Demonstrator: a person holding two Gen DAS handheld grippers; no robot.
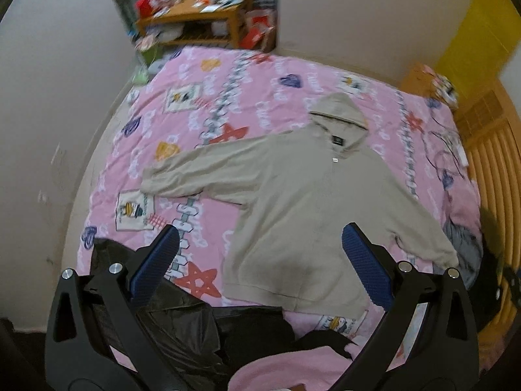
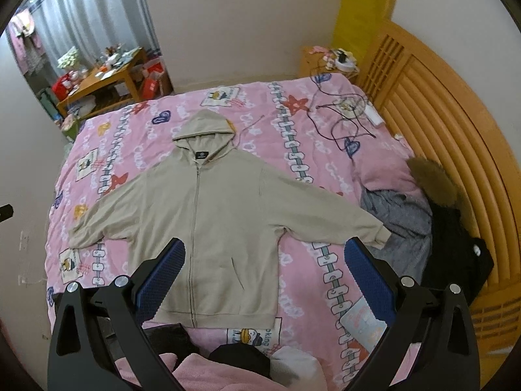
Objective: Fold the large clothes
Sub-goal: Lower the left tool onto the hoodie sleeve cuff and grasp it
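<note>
- Right wrist view: beige zip hoodie (image 2: pixel 224 208) spread flat and face up on the pink patterned bedspread (image 2: pixel 302 130), zip closed, hood toward the far wall, both sleeves stretched out to the sides.
- No fold made yet, judging by the open sleeves and the flat hem; sleeves, sides and hood all left to do.
- Right gripper (image 2: pixel 263 260) above the hoodie's hem, blue pads spread wide, nothing between them.
- Left gripper (image 1: pixel 260 254) likewise above the hem edge, spread wide and empty.
- Nearer than the hoodie's hem: crumpled black garments (image 1: pixel 208 322) and a pink fleece (image 2: pixel 208 371), probably waiting their turn.
- Beside the hoodie's right sleeve cuff: a grey garment (image 2: pixel 400 215), then a black coat with a fur trim (image 2: pixel 456 238) against the wooden headboard (image 2: pixel 433 104).
- Beyond that sleeve, toward the headboard: loose black cables (image 2: pixel 342 120) on the bedspread.
- Past the hood, behind the bed's far corner: a cluttered wooden table (image 2: pixel 107 78) before grey curtains; plain pale walls elsewhere.
</note>
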